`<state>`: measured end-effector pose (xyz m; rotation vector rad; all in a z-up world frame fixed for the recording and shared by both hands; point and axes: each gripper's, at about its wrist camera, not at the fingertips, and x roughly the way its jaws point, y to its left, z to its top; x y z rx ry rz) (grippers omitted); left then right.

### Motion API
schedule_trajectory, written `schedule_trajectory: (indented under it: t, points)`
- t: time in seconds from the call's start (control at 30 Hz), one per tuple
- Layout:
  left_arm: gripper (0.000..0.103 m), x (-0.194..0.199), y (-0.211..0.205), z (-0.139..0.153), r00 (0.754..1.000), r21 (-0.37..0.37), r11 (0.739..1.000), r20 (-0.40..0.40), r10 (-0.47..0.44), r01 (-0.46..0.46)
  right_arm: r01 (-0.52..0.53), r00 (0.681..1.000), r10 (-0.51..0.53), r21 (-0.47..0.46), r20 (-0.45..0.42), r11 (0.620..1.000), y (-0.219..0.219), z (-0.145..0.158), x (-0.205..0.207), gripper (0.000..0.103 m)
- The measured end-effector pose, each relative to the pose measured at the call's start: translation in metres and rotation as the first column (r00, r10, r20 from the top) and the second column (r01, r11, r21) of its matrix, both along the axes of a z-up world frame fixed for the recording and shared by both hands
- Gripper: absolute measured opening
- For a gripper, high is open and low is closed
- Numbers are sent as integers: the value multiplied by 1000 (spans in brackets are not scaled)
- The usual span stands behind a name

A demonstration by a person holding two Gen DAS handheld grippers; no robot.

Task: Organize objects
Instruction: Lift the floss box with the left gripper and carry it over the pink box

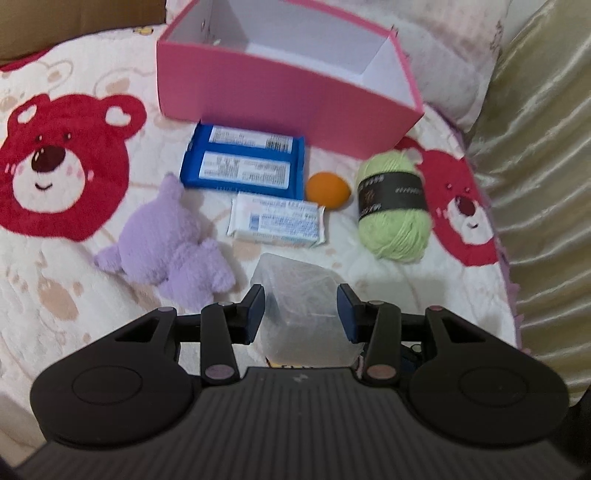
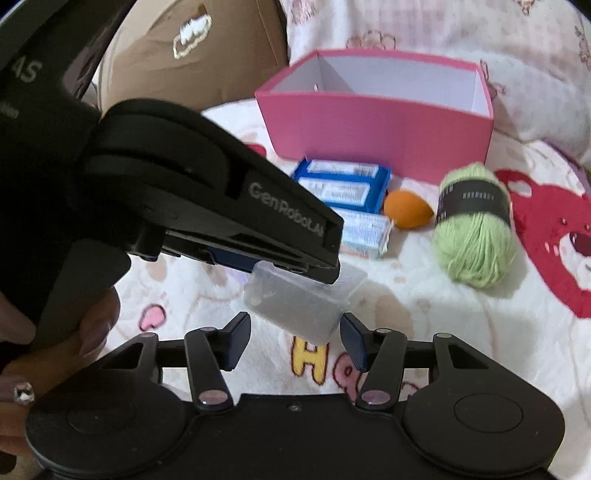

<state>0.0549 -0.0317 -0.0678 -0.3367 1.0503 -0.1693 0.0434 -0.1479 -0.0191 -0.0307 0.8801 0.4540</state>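
Note:
A clear plastic box [image 1: 303,306] sits between the fingers of my left gripper [image 1: 301,314], which is shut on it; it also shows in the right wrist view [image 2: 295,302], held under the left gripper's body. My right gripper [image 2: 295,341] is open just below the box, touching nothing. An open pink box [image 1: 280,92] [image 2: 376,129] stands at the back of the blanket. In front of it lie a blue packet [image 1: 243,160], a white packet [image 1: 277,219], an orange ball [image 1: 328,187], a green yarn skein [image 1: 393,201] and a purple plush toy [image 1: 170,243].
A blanket with red bears [image 1: 59,166] covers the bed. A shiny beige curtain [image 1: 539,166] hangs at the right. A brown cushion [image 2: 192,55] and a pale pillow [image 2: 480,33] lie behind the pink box.

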Motion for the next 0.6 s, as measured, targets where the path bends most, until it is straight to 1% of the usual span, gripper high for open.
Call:
schedule_trajectory:
  t: [0.07, 0.13, 0.2, 0.27, 0.3, 0.37, 0.47, 0.6]
  points:
    - [41, 3, 4, -3, 1000, -27, 999, -18, 17, -17, -12, 1000, 12, -16, 5, 1000, 2, 1, 4, 60]
    - [40, 9, 6, -15, 997, -46, 998, -66, 28, -31, -5, 1000, 5, -3, -18, 1000, 0, -3, 9, 63]
    - [38, 16, 8, -33, 991, -57, 997, -133, 36, -44, -1, 997, 2, 24, -72, 1000, -4, -11, 15, 64]
    - [37, 18, 7, -44, 984, -50, 998, -177, 36, -45, 12, 991, -4, 57, -137, 998, -9, -24, 23, 64]
    - [37, 18, 6, -48, 981, -51, 998, -191, 33, -43, 15, 988, -4, 72, -153, 997, -12, -28, 25, 64]
    - [37, 18, 4, -52, 978, -44, 998, -204, 32, -41, 21, 983, -4, 86, -184, 996, -15, -35, 27, 65]
    - [38, 19, 0, -62, 973, -45, 998, -228, 36, -47, 27, 981, -13, 70, -191, 997, -13, -39, 29, 68]
    - [39, 20, -4, -65, 977, -35, 998, -210, 42, -50, 37, 979, -26, 49, -200, 998, -11, -54, 38, 69]
